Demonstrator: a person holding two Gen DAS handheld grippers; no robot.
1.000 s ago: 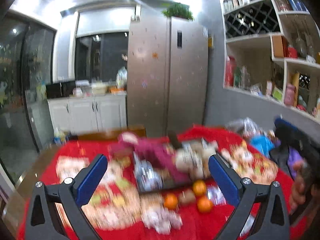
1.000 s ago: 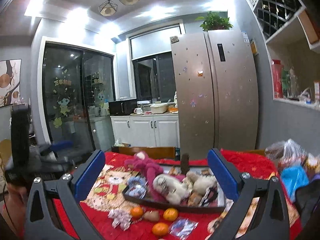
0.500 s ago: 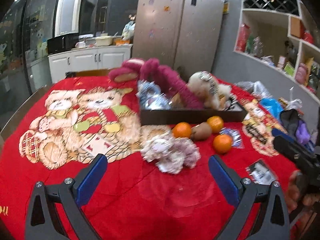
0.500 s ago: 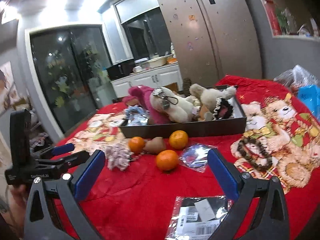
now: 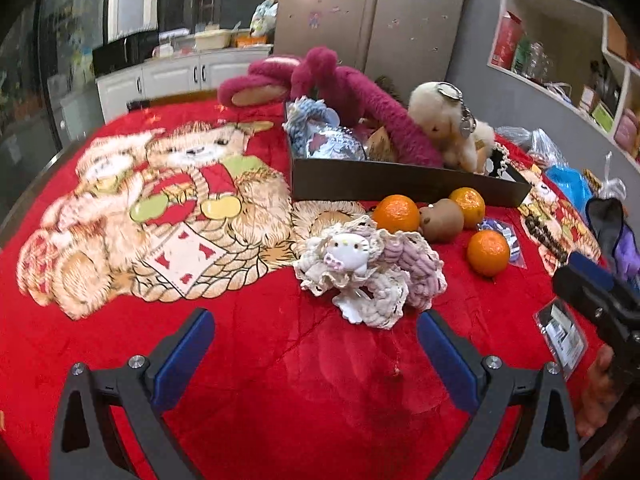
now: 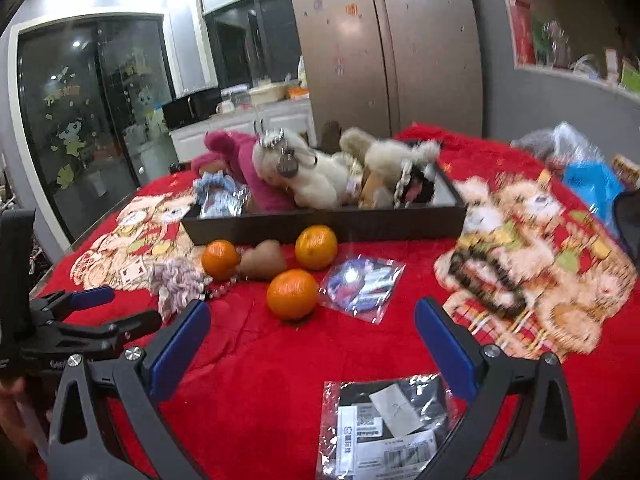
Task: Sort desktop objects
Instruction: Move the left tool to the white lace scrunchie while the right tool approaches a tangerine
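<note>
On the red bear-print cloth (image 5: 280,380) stands a dark tray (image 5: 400,184) (image 6: 320,224) full of plush toys. In front of it lie three oranges (image 5: 396,213) (image 6: 292,294), a brown toy (image 5: 442,220) (image 6: 264,265), a lacy white-and-pink hair piece (image 5: 368,268) (image 6: 176,276), a small clear bag (image 6: 362,280) and a flat plastic packet (image 6: 388,424). My left gripper (image 5: 314,346) is open and empty just short of the hair piece. My right gripper (image 6: 312,334) is open and empty above the packet, just short of the nearest orange.
Plastic bags (image 6: 588,176) and a dark pouch (image 5: 610,224) lie at the right of the table. A fridge (image 6: 384,48) and a counter (image 5: 180,68) stand behind. The table's left edge (image 5: 24,200) is close.
Both grippers have come down from a high view of the room and moved in low over the cloth toward the objects. Both stayed open.
</note>
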